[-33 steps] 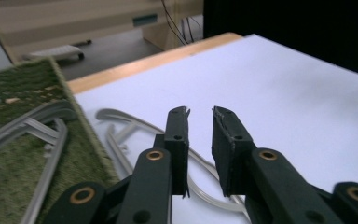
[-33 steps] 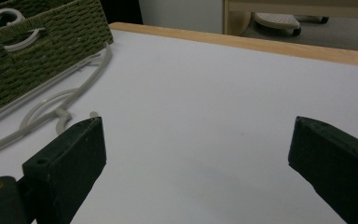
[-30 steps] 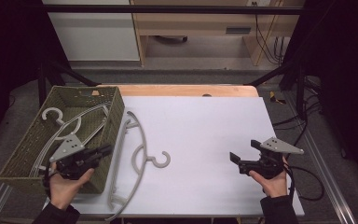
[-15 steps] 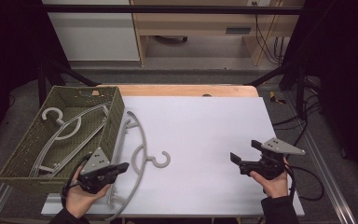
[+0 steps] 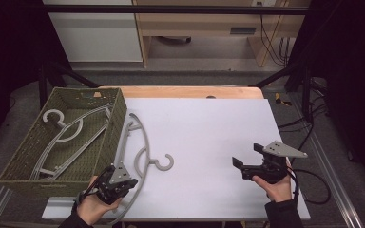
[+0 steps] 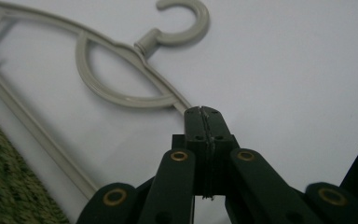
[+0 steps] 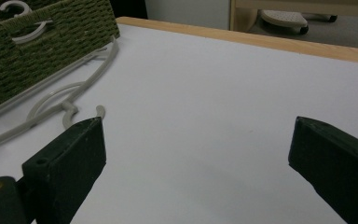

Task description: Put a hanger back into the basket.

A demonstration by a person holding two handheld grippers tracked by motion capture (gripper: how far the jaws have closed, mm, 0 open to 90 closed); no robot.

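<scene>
The left gripper (image 5: 119, 180) sits at the near left corner of the table (image 5: 209, 128), jaws pressed together on the lower arm of the grey hanger (image 5: 140, 156); in the left gripper view the hanger's (image 6: 121, 70) thin arm runs straight into the closed tips (image 6: 207, 114), so the pinch looks real rather than a near miss. The hanger lies flat on the white top just beside the basket (image 5: 16, 164), hook (image 5: 164, 163) pointing toward the table's middle; one shoulder rests against the basket wall. A grip on the arm rather than the hook probably gives a long lever for swinging or lifting it, likely toward the basket, where a second hanger (image 5: 69, 130) already lies.

The right gripper (image 5: 252, 164) hovers over the near right part of the table, well apart from the hanger; its jaws stand spread wide, with bare table between them in the right gripper view (image 7: 196, 158). It holds nothing, and seems parked out of the way or ready to steady the far end if the hanger tips.
</scene>
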